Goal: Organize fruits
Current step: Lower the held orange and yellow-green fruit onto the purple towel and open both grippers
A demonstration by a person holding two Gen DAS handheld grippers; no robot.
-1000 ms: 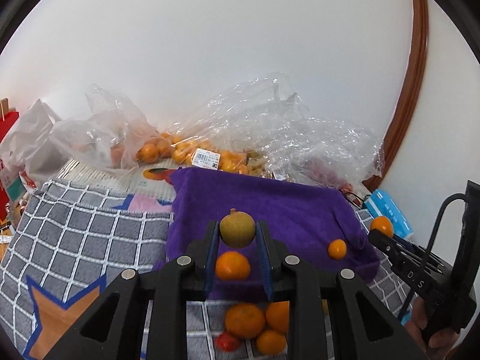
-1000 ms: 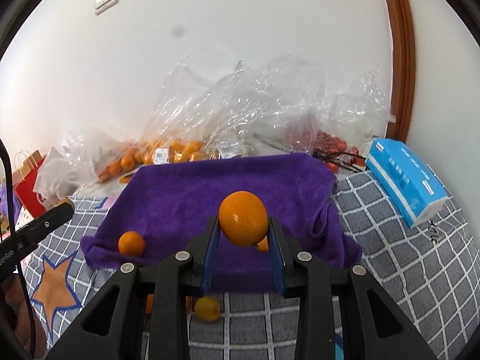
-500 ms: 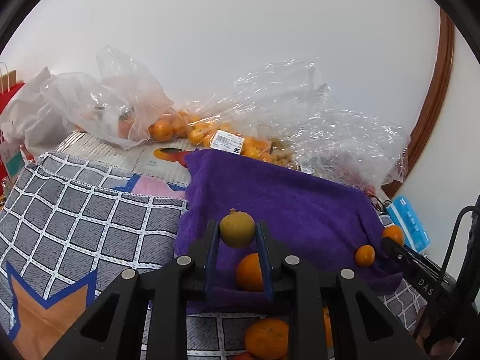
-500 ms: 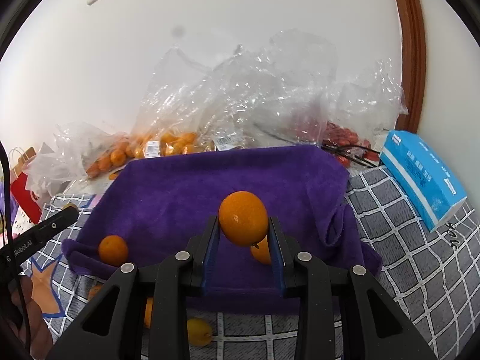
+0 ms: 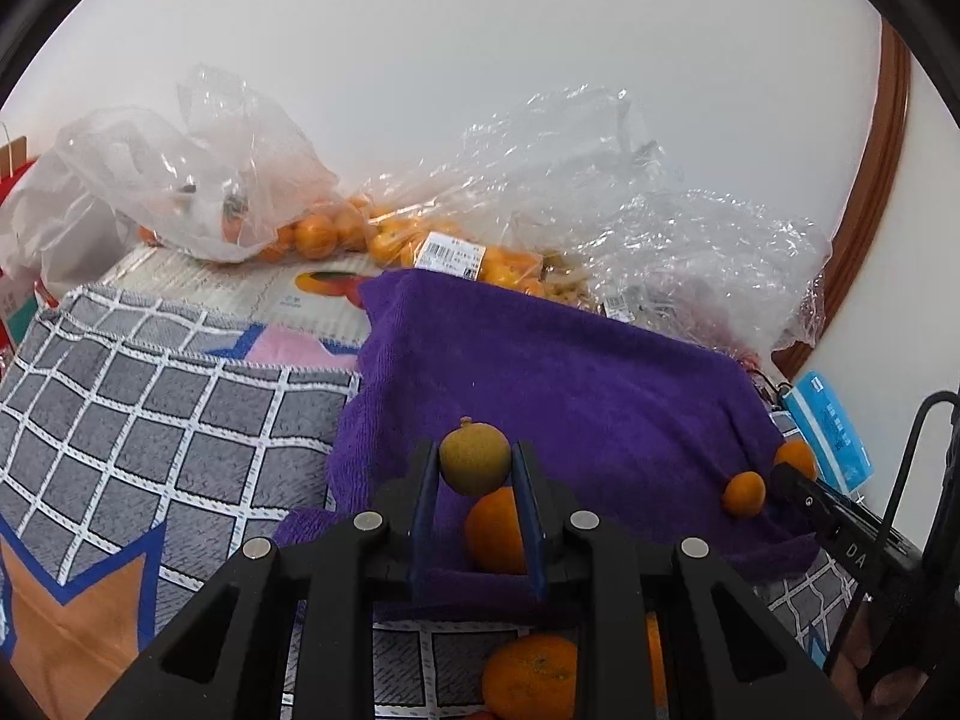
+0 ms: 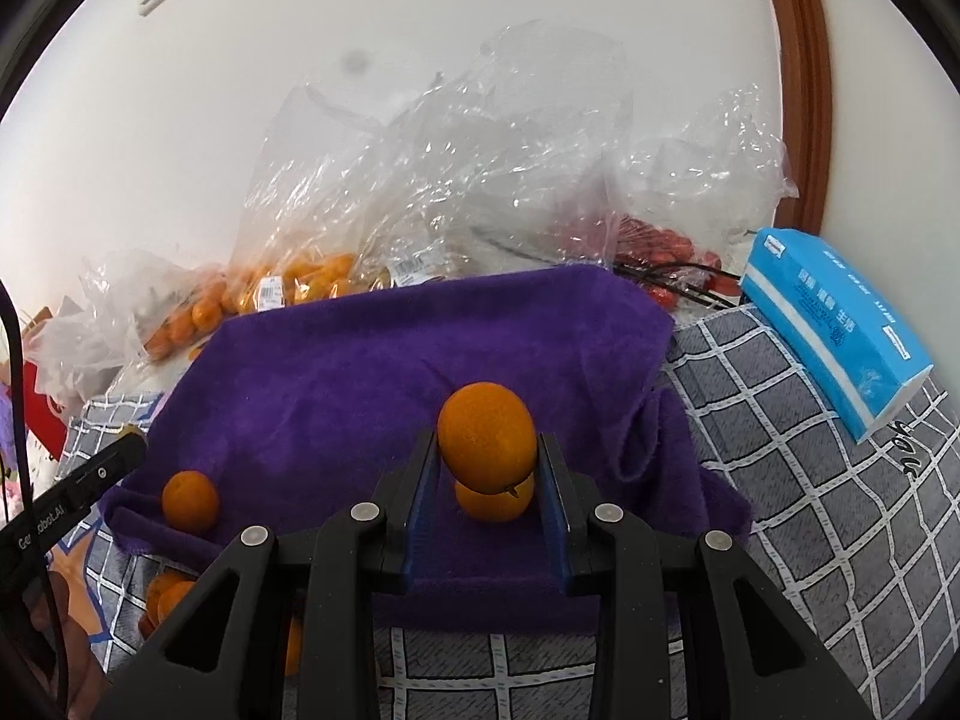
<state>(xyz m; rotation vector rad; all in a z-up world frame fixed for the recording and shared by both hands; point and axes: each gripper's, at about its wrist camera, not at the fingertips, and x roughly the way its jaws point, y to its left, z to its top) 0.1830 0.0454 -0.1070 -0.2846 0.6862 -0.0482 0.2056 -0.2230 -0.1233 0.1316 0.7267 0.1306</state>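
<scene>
Purple towel (image 5: 576,384) on checked cloth (image 5: 150,414) | left tongs (image 5: 475,468) gripping brownish-green fruit (image 5: 474,459) above towel | right tongs (image 6: 487,459) gripping orange (image 6: 486,445) above towel | step: carrying for placing | next: lower, release beside matching fruit.

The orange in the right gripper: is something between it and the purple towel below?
Yes. Another orange lies on the purple towel directly under the held orange; the towel beside it is bare.
</scene>
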